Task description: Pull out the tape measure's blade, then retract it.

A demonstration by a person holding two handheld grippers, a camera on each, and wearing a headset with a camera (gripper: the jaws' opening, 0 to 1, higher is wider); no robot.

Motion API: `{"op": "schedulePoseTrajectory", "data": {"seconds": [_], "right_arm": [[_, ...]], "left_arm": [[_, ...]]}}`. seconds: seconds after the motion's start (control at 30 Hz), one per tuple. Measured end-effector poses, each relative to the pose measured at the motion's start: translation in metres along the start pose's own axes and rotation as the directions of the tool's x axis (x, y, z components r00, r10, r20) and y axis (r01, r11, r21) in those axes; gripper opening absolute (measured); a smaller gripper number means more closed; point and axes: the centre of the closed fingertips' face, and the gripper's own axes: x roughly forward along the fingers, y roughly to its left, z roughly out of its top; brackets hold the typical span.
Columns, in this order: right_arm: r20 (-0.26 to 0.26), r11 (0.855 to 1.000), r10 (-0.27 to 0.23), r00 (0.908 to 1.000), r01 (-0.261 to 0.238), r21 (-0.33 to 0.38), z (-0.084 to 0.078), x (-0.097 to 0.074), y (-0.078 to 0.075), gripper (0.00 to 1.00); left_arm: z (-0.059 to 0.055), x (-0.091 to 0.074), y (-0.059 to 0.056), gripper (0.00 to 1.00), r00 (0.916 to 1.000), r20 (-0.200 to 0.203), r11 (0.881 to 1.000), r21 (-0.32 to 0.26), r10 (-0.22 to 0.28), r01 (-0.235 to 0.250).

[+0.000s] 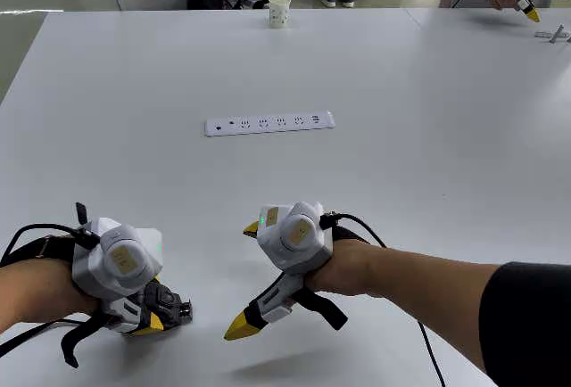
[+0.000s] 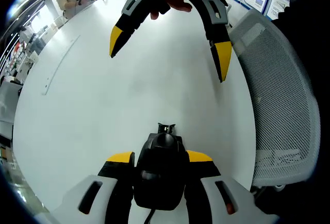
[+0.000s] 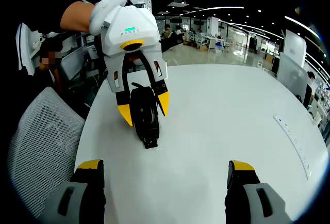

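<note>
Left hand: we hold the left gripper (image 2: 159, 156) low over the white table (image 1: 401, 137), nose turned towards our right.
Right hand: we angle the right gripper (image 1: 246, 275) back at it, forearm lying across the near edge.
Left jaws: pinching the black tape measure (image 2: 161, 177) by its flanks.
Right jaws: spread wide.
Tape measure: close to the table and between the grippers. Its long axis runs along the left jaws, and its blade tab (image 2: 165, 128) points at the right gripper with the blade wound in.

One tape measure (image 2: 160, 167), two near claws (left claw (image 3: 144, 109), right claw (image 2: 168, 53)), one power strip (image 1: 269, 123), one paper cup (image 1: 279, 11).
</note>
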Motion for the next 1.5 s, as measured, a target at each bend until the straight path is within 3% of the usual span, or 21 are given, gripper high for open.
{"op": "schedulePoseTrajectory", "data": {"seconds": [0.23,0.33,0.47,0.6,0.83,1.03,1.4,1.5], "right_arm": [[-0.031,0.999,0.026,0.9992,-0.027,-0.040,0.002,0.020,0.002,0.99],[-0.038,0.997,0.045,0.9983,-0.047,-0.065,0.006,0.026,0.005,0.91],[-0.041,0.993,0.062,0.9972,-0.065,-0.093,0.009,0.036,0.007,0.90],[-0.037,0.993,0.099,0.9944,-0.101,-0.060,0.011,0.045,0.014,0.75],[-0.041,0.986,0.140,0.9894,-0.143,-0.088,0.011,0.061,0.023,0.52],[-0.056,0.984,0.135,0.9893,-0.140,-0.108,0.010,0.075,0.023,0.30],[-0.100,0.970,0.143,0.9847,-0.159,-0.182,0.004,0.079,0.029,0.12],[-0.101,0.971,0.132,0.9861,-0.150,-0.187,0.005,0.081,0.030,0.12]], "left_arm": [[0.001,0.000,0.001,0.33,0.9998,0.012,0.999,-0.031,0.015,-0.014],[0.001,0.000,0.001,0.33,0.9999,0.013,0.999,-0.041,0.009,-0.009],[0.001,0.001,0.001,0.33,0.9997,0.022,0.999,-0.051,-0.006,0.007],[0.001,0.002,0.000,0.33,0.9996,0.026,0.998,-0.055,-0.009,0.010],[0.001,0.002,0.001,0.34,0.9978,0.066,0.996,-0.083,-0.004,0.010],[0.001,0.002,0.001,0.34,0.9979,0.065,0.996,-0.084,-0.007,0.012],[0.001,0.003,-0.001,0.35,0.9973,0.073,0.996,-0.091,-0.012,0.019],[0.001,0.003,-0.001,0.35,0.9974,0.070,0.996,-0.086,-0.017,0.023]]}}
